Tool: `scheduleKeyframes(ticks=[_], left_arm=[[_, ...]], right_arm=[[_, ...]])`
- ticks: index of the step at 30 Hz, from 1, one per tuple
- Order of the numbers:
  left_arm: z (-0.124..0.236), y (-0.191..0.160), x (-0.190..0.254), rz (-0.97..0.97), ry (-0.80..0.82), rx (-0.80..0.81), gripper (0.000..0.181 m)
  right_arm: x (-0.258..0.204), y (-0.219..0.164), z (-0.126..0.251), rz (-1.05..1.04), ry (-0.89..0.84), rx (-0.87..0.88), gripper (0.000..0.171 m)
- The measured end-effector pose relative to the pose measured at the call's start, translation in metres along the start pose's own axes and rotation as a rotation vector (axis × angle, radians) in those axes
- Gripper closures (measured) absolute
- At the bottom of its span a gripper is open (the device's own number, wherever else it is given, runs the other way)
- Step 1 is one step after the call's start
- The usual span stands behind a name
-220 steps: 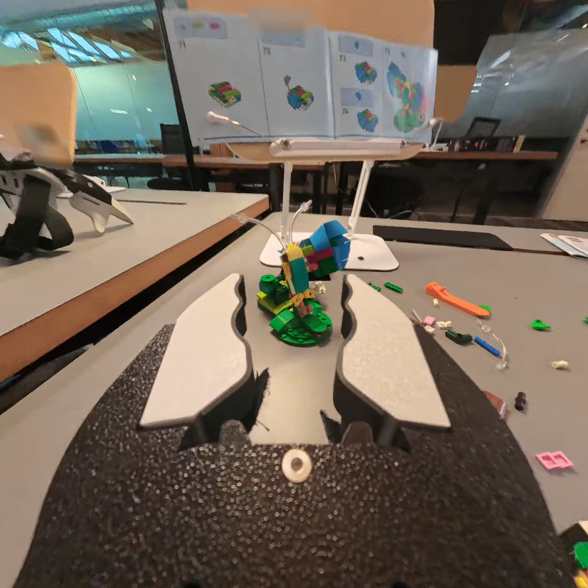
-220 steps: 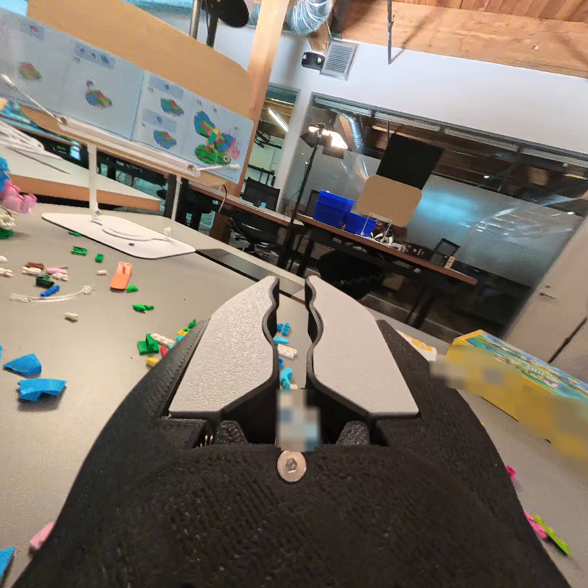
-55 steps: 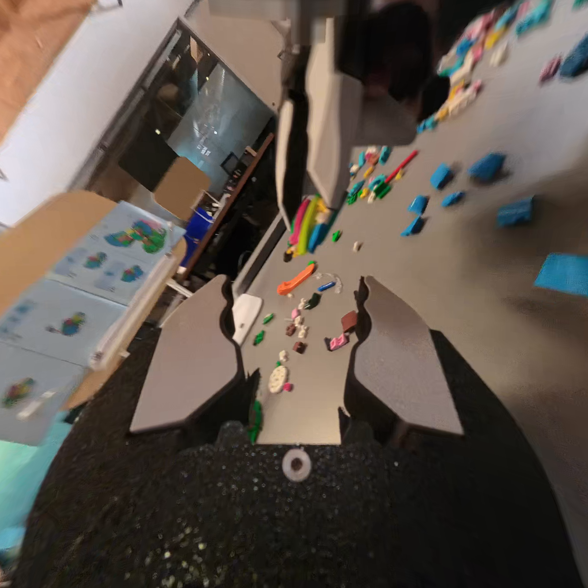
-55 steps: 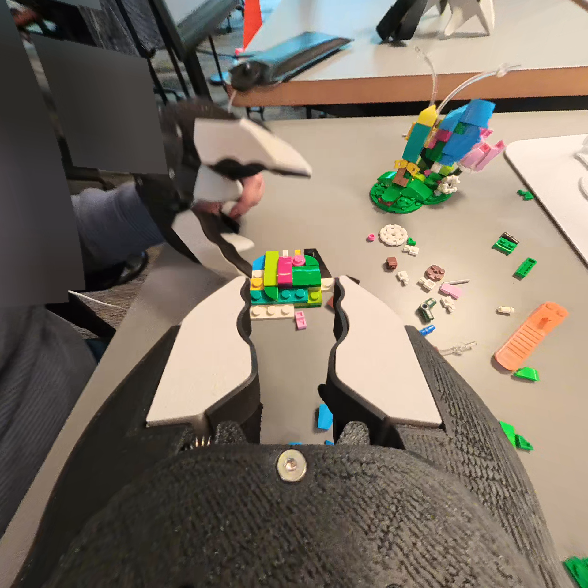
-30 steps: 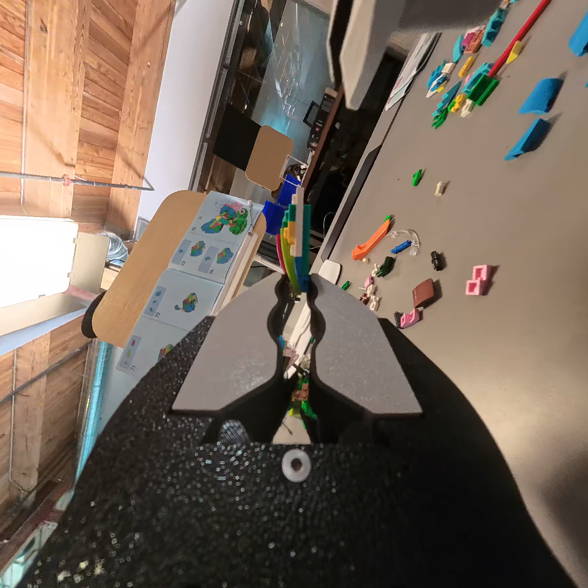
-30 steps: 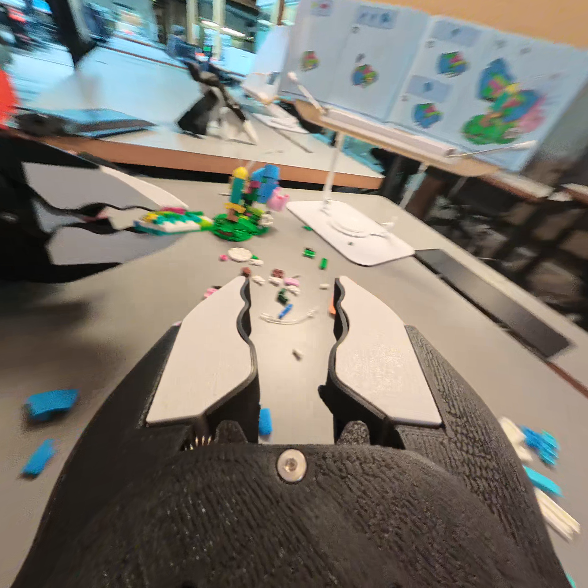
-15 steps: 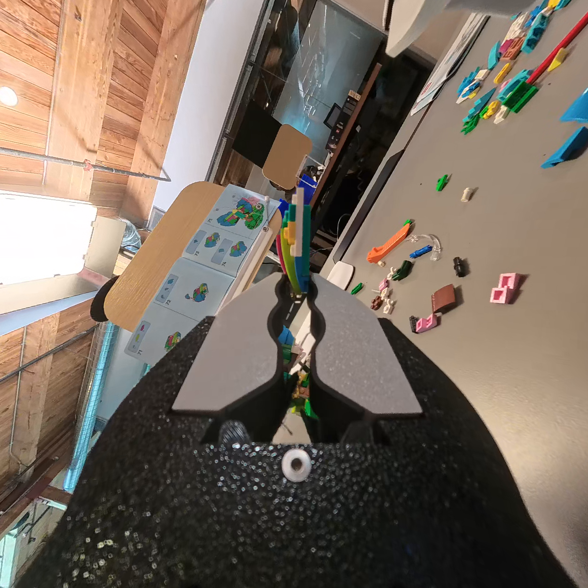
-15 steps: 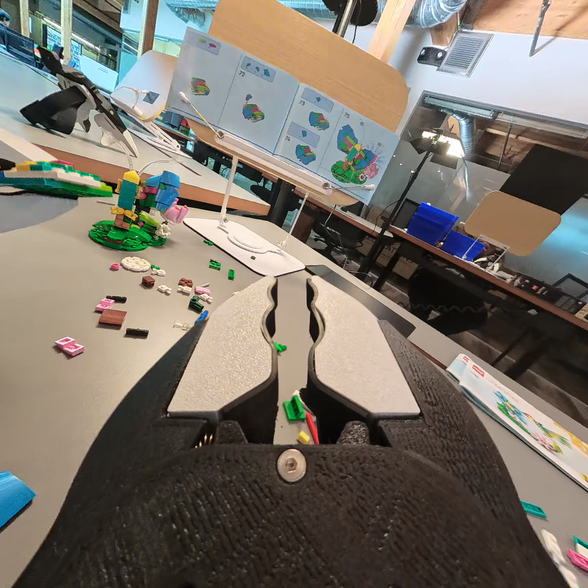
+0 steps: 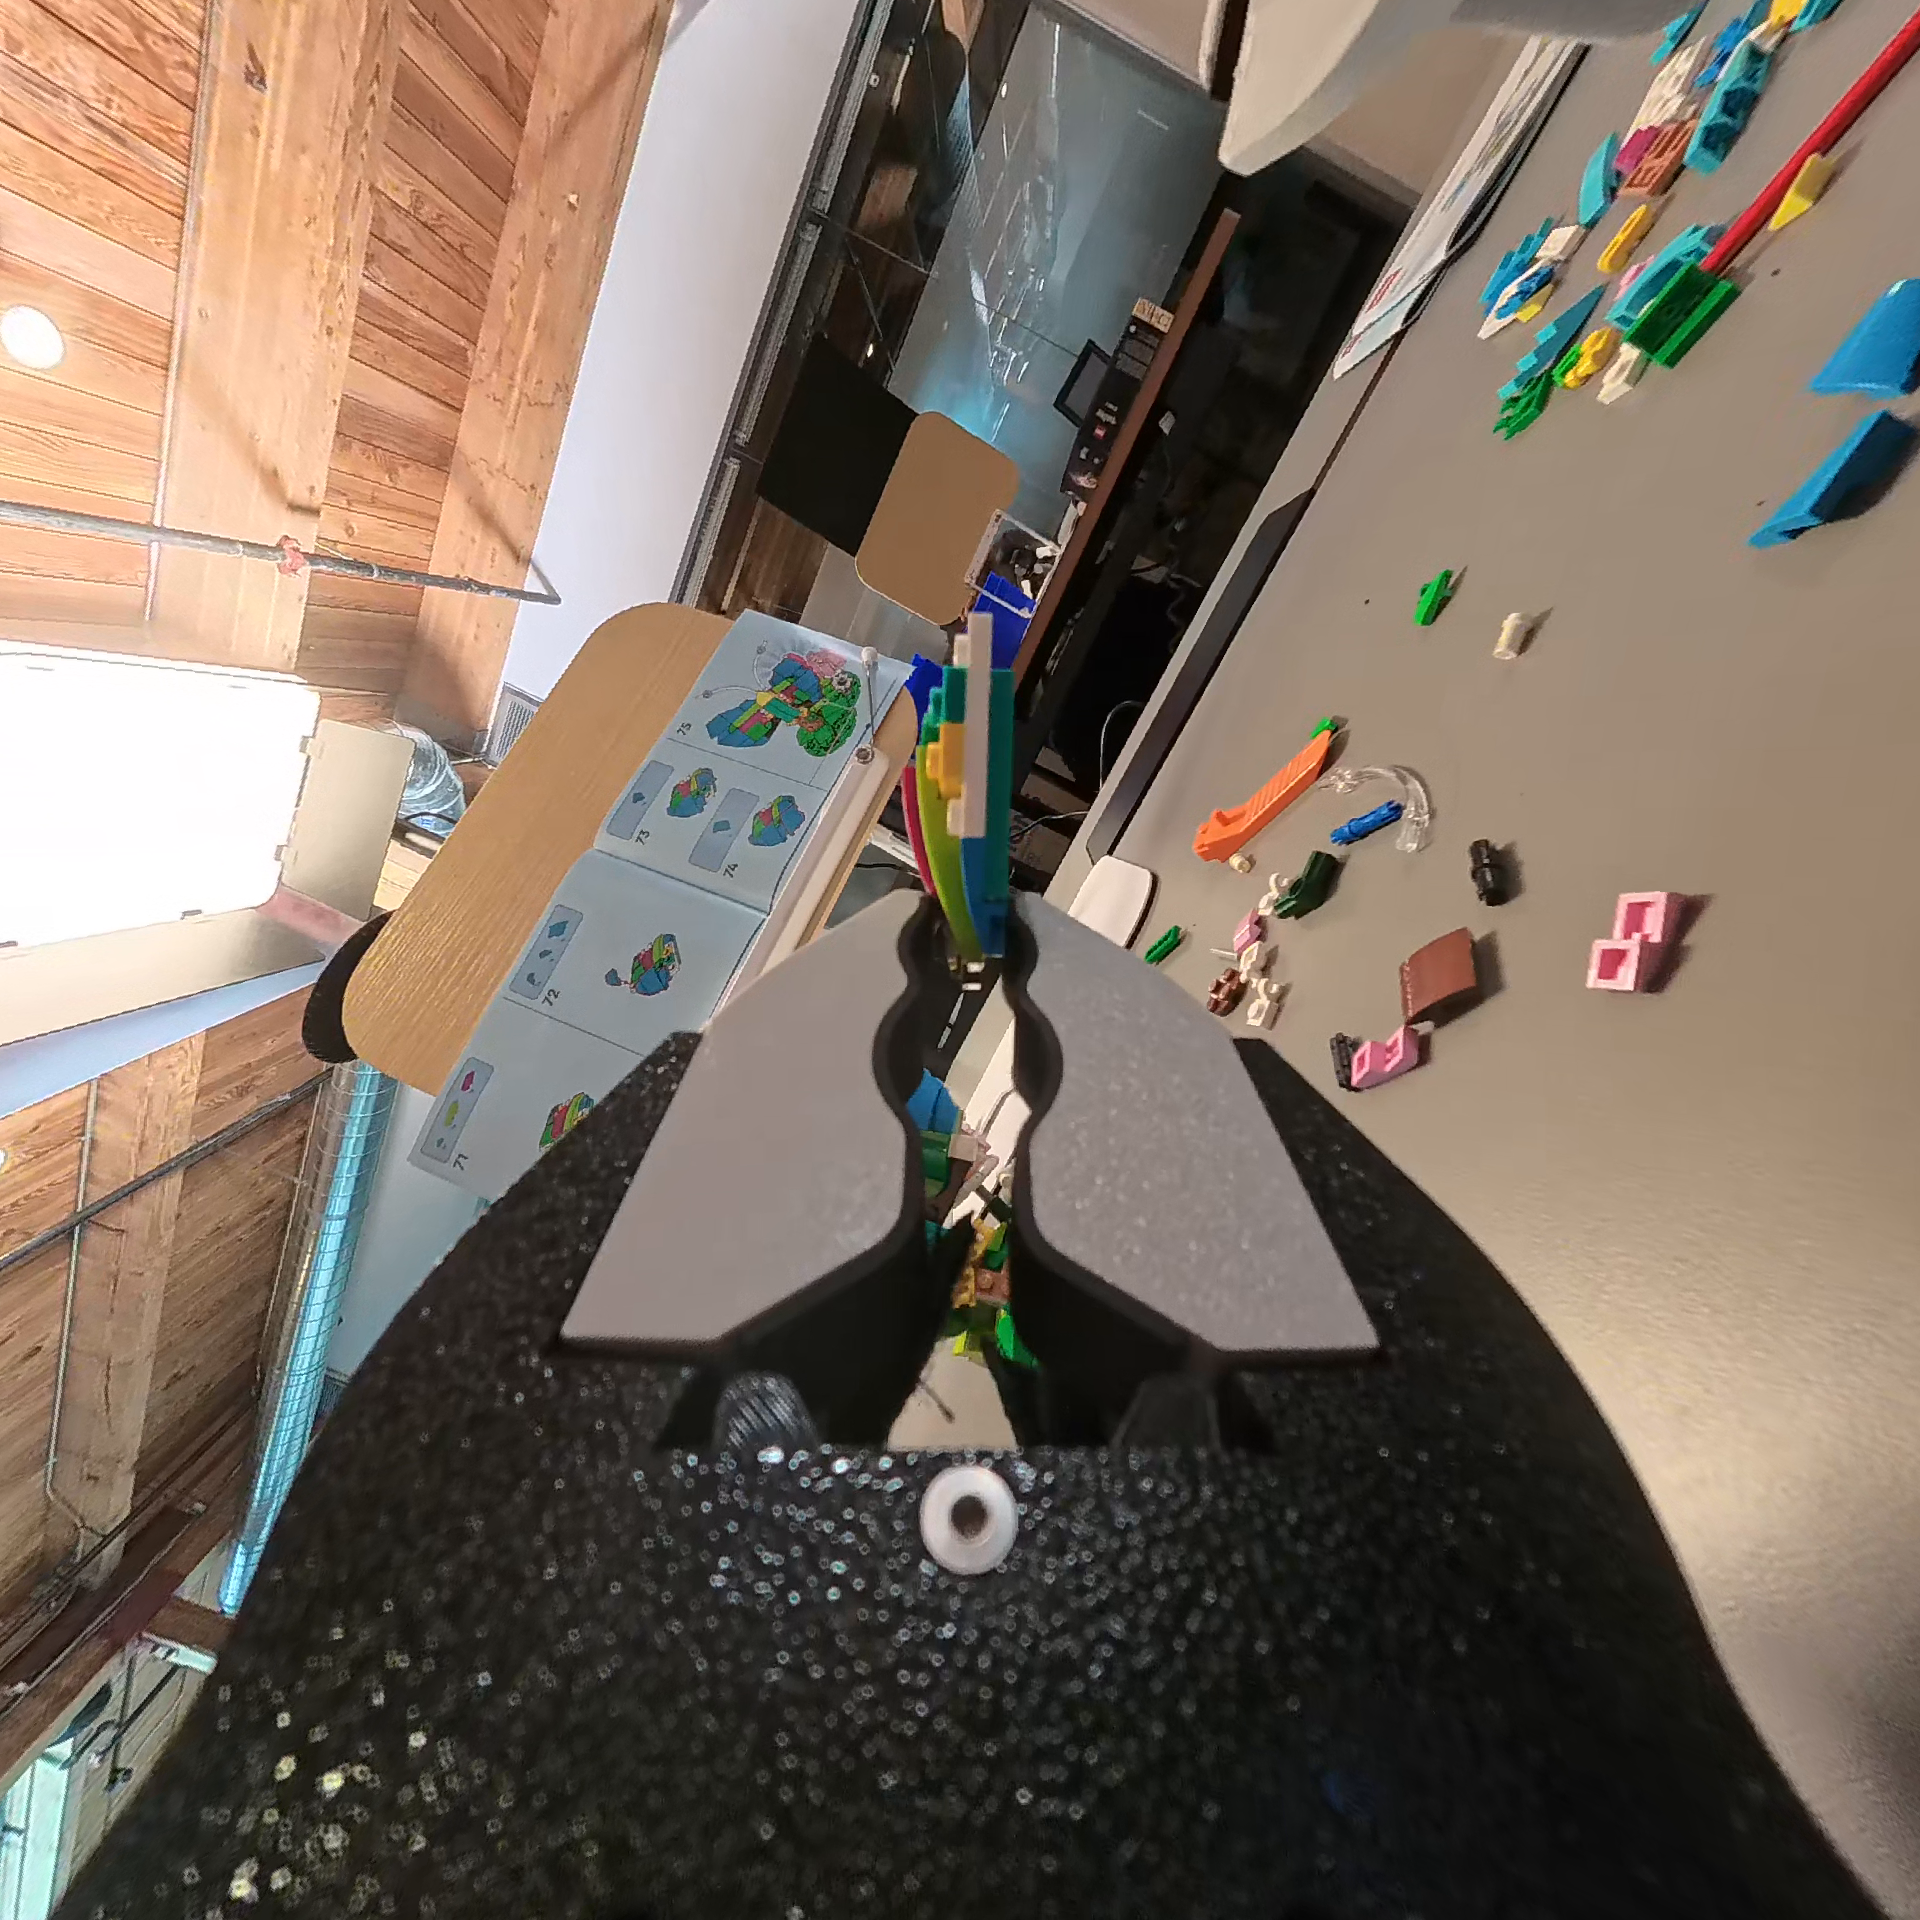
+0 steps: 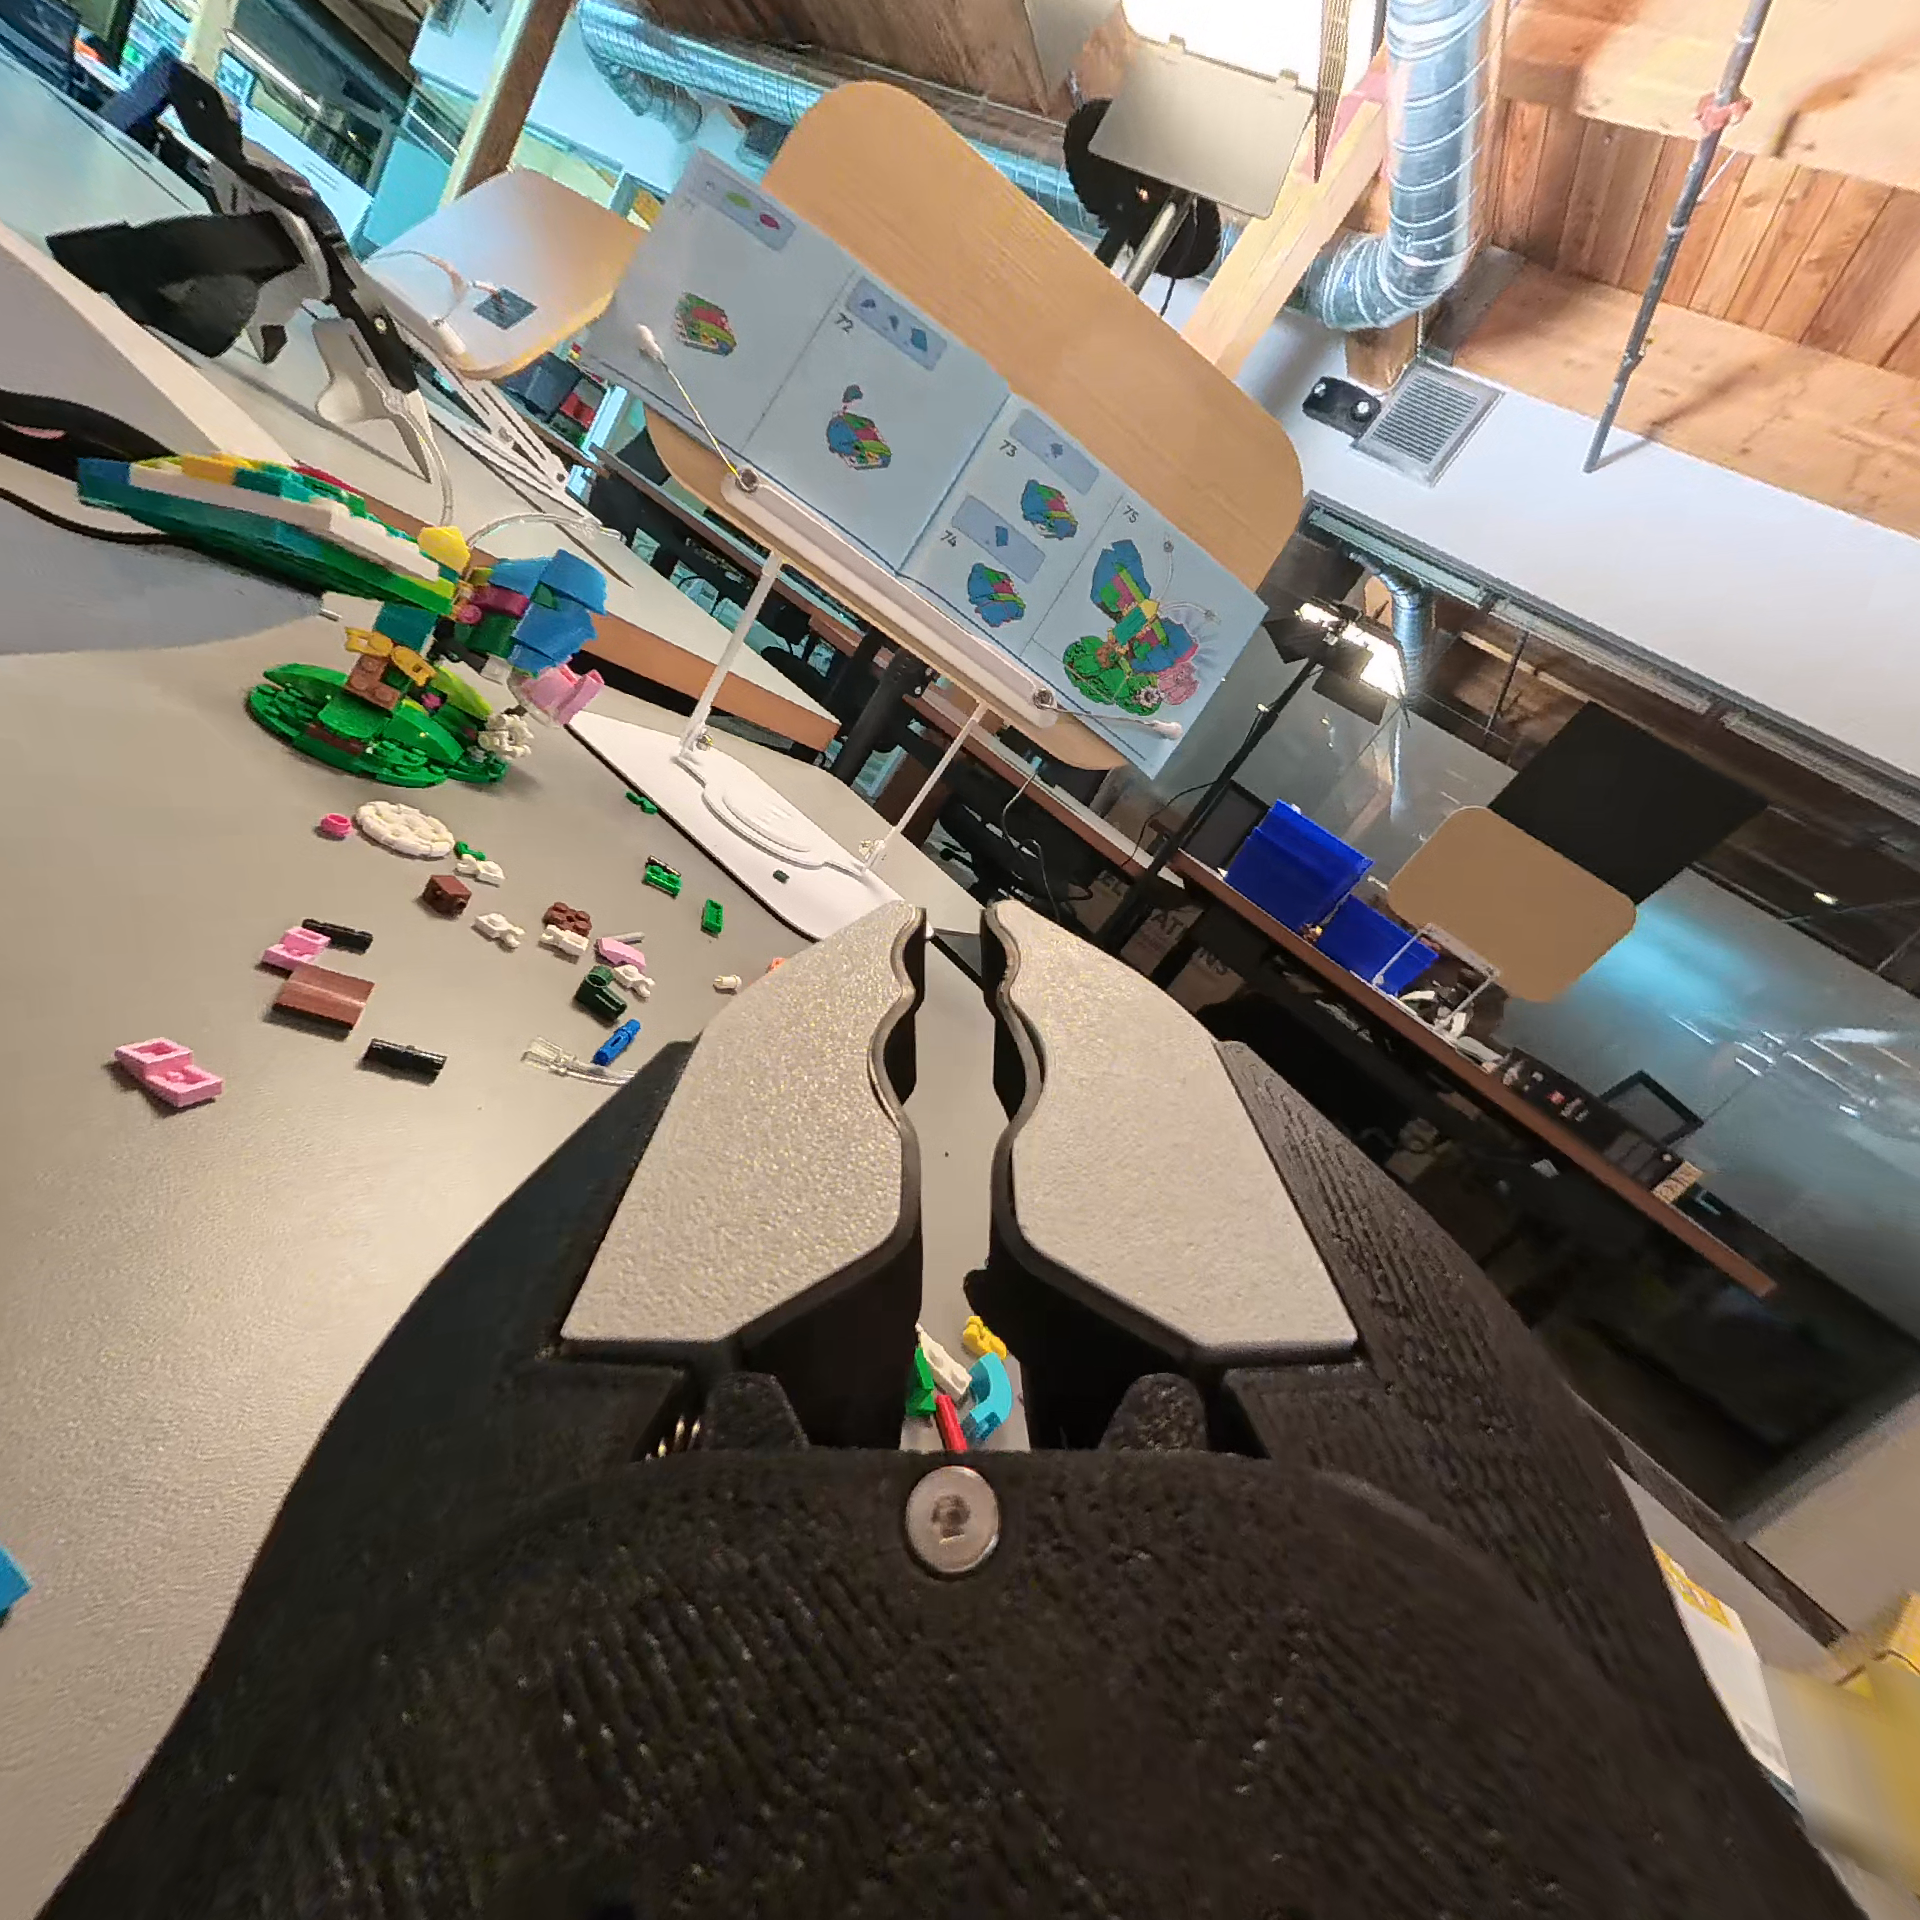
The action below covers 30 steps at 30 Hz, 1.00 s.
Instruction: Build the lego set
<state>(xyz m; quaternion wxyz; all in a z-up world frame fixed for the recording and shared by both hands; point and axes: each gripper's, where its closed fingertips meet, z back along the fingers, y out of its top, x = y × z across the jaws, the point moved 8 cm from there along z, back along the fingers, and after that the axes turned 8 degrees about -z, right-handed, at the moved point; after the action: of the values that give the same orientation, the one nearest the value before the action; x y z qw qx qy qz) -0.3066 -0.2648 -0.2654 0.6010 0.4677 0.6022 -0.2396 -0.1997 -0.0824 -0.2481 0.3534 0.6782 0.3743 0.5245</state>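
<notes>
My left gripper (image 9: 971, 935) is shut on a flat multi-colour wing assembly (image 9: 966, 800) of green, blue, yellow and white plates, held on edge above the table. In the right wrist view the wing (image 10: 239, 509) hangs just left of the partly built model (image 10: 416, 665), which stands on round green plates. My right gripper (image 10: 954, 925) is nearly shut with a narrow gap. Nothing shows between its fingers. It is raised over the grey table (image 10: 156, 1299), right of the loose pieces (image 10: 468, 935).
An open instruction booklet (image 10: 914, 499) rests on a white stand (image 10: 758, 821) behind the model. An orange separator (image 9: 1262, 805), pink bricks (image 9: 1636, 940), a brown tile (image 9: 1439, 971), blue slopes (image 9: 1834, 483) and a pile of parts (image 9: 1621, 301) lie scattered on the table. The tips of one gripper are about 15 cm away from the tips of the other.
My right gripper has narrowed from wide open to nearly shut and has tilted upward and to the right. My left gripper still holds the wing, almost unmoved.
</notes>
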Motion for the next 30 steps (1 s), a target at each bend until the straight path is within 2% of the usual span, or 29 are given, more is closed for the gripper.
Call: scheduleKeyframes(ticks=[30], left_arm=[[0.0016, -0.0001, -0.0008, 0.02, 0.003, 0.004, 0.171]], right_arm=[[-0.004, -0.0017, -0.0022, 0.001, 0.033, -0.016, 0.164]])
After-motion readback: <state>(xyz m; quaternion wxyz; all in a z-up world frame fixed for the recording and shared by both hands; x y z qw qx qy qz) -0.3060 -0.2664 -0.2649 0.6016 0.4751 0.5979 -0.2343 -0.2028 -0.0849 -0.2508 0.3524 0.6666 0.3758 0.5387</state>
